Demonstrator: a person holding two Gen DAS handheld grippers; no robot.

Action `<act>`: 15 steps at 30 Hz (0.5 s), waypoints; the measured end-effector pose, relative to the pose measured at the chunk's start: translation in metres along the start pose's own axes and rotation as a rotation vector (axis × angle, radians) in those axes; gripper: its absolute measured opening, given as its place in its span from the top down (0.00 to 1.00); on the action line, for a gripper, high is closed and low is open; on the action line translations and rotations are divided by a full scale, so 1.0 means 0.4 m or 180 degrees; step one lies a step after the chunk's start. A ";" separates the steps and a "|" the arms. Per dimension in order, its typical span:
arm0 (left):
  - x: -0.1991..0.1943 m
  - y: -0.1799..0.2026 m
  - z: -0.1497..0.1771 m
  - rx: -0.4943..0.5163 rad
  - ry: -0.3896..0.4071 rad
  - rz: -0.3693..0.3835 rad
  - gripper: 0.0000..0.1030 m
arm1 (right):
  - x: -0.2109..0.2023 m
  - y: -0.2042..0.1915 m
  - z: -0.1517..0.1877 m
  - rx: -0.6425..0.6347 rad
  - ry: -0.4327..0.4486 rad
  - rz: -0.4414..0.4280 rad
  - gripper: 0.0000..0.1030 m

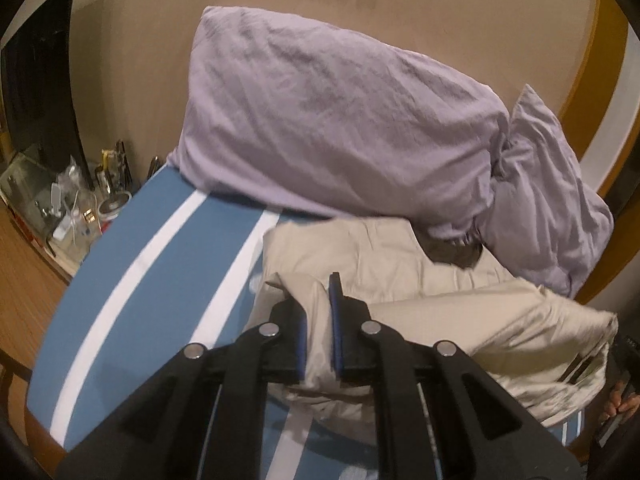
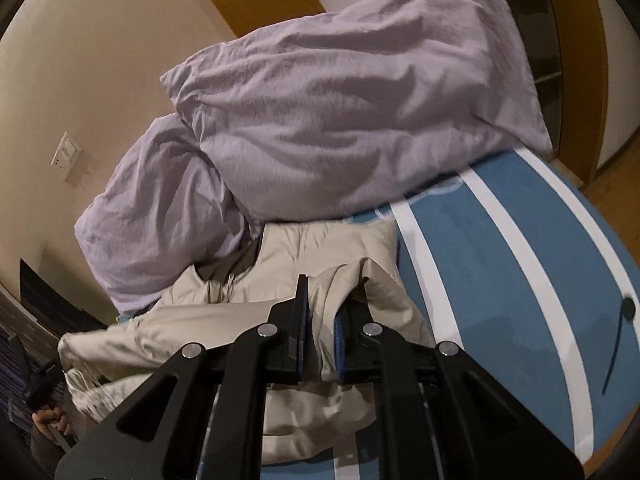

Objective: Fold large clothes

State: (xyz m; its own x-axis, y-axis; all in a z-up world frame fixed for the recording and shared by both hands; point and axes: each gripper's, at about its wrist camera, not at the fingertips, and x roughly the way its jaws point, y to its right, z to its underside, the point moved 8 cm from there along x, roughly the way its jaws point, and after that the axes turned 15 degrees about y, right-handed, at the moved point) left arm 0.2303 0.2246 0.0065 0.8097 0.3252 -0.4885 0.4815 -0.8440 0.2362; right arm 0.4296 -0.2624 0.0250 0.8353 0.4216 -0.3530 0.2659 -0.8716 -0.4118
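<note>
Beige cloth [image 1: 420, 276], a large garment, lies bunched on the bed [image 1: 172, 256], up against the lilac pillow [image 1: 320, 120] at the wall. The left gripper [image 1: 320, 304] is pinching a raised fold at the garment's near left edge, its blue pads pressed together on the cloth. The right gripper [image 2: 322, 304] is pinching a matching fold at the near right edge, and cloth bulges up between its pads. A second, smaller lilac pillow [image 2: 160, 208] slumps beside the first, its lower edge touching the garment's far edge. To the left of the garment the blue bedcover with white stripes lies bare out to the mattress edge, with a cluttered bedside shelf [image 1: 72, 200] just beyond it. To the right, striped bedcover likewise runs open out to the far edge of the bed. A hand [image 2: 50, 420] shows at the rim of the right wrist view.
</note>
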 end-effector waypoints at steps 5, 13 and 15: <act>0.087 0.022 -0.052 0.0021 -0.0020 -0.0094 0.90 | 0.087 -0.023 -0.054 -0.0180 -0.0018 0.0009 0.90; 0.221 0.037 -0.083 0.0052 -0.0127 -0.0247 0.90 | 0.243 -0.013 -0.065 -0.0220 -0.0206 0.0159 0.89; 0.265 0.038 -0.077 0.0064 -0.0200 -0.0310 0.90 | 0.289 -0.005 -0.058 -0.0219 -0.0280 0.0220 0.89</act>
State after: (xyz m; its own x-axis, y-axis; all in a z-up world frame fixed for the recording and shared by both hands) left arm 0.3337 0.2593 -0.0156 0.7364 0.3793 -0.5602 0.5496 -0.8183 0.1683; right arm 0.5367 -0.2177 0.0047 0.8081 0.3775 -0.4522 0.2440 -0.9133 -0.3262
